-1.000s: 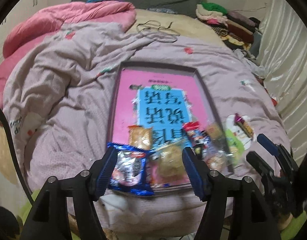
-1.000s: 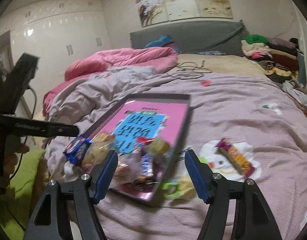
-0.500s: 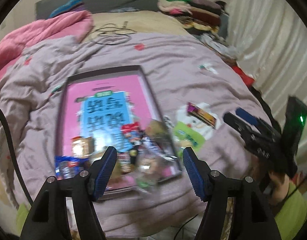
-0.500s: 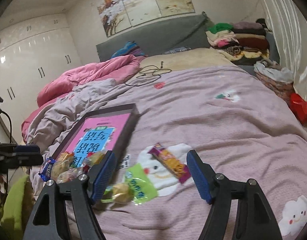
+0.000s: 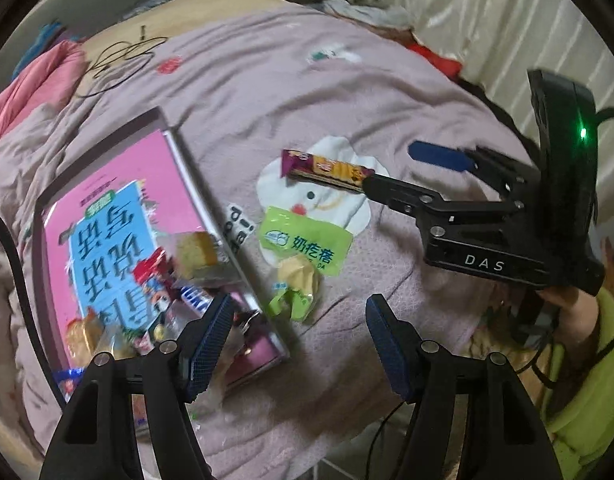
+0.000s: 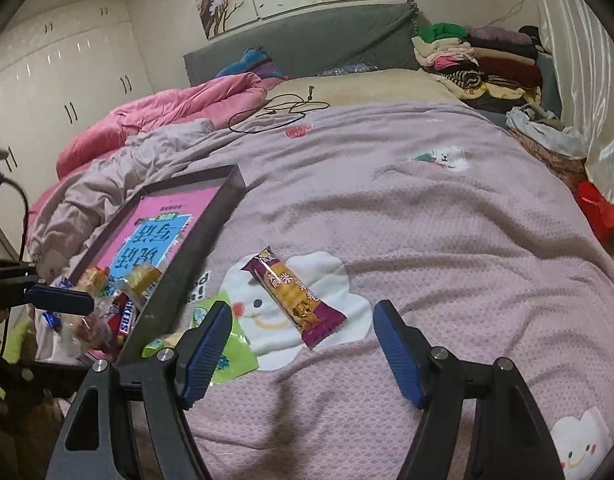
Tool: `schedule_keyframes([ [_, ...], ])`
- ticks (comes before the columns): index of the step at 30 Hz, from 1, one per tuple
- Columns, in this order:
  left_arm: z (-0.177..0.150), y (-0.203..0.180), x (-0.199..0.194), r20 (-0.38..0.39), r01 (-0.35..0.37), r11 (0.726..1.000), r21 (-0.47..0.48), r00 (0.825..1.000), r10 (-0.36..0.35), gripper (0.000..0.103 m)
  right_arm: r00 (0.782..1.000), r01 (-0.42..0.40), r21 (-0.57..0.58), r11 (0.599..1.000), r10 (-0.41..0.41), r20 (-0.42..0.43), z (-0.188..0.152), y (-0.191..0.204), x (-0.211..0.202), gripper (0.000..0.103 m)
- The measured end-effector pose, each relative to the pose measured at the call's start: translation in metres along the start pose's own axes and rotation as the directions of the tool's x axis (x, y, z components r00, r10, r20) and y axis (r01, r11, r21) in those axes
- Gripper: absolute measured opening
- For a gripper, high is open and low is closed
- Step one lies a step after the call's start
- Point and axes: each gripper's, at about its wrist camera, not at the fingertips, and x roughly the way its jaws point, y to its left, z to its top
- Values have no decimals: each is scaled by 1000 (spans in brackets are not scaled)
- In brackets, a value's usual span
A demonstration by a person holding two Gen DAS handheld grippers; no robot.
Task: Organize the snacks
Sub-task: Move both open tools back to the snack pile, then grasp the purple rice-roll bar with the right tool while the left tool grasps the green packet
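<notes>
A dark-rimmed tray (image 5: 211, 196) with a pink and blue sheet lies on the lilac bedspread, with several wrapped snacks (image 5: 179, 276) heaped at its near end. Right of the tray lie a green packet (image 5: 303, 246) and a purple and orange bar (image 5: 327, 170). My left gripper (image 5: 297, 340) hangs open just short of the green packet, nothing between its fingers. My right gripper (image 6: 303, 354) is open too, low over the bedspread, with the bar (image 6: 295, 298) just ahead of it. The green packet (image 6: 227, 344) sits by its left finger, next to the tray (image 6: 203, 248).
A black cable (image 6: 283, 114) lies further up the bed beside a pink duvet (image 6: 167, 120). Folded clothes (image 6: 483, 60) are piled at the headboard's right. A pale curtain (image 5: 487, 40) hangs along the right side. A lime-green sleeve (image 5: 587, 360) shows behind the right gripper.
My left gripper has swung right, from over the tray's snacks to over the green packet. My right gripper has also moved right, from the tray's end to face the bar.
</notes>
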Motion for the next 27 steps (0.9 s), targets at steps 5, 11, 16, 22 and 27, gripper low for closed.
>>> schedule_keyframes([
  [5, 10, -3, 16, -57, 25, 998, 54, 998, -22, 70, 1000, -10, 13, 1000, 10, -17, 1, -6, 8, 73],
  [11, 18, -6, 30, -101, 22, 993, 113, 995, -11, 61, 999, -28, 41, 999, 29, -37, 2, -18, 15, 73],
  [16, 22, -8, 43, -146, 25, 991, 132, 989, -6, 53, 998, -33, 2, 999, 33, -62, 4, -16, 28, 73],
  [22, 25, -7, 56, -174, 28, 991, 133, 985, -5, 48, 997, -34, -87, 996, 27, -78, 9, -9, 47, 72],
  [27, 28, -3, 63, -197, 30, 991, 132, 980, -4, 47, 994, -68, -143, 987, 55, -99, 10, -1, 61, 60],
])
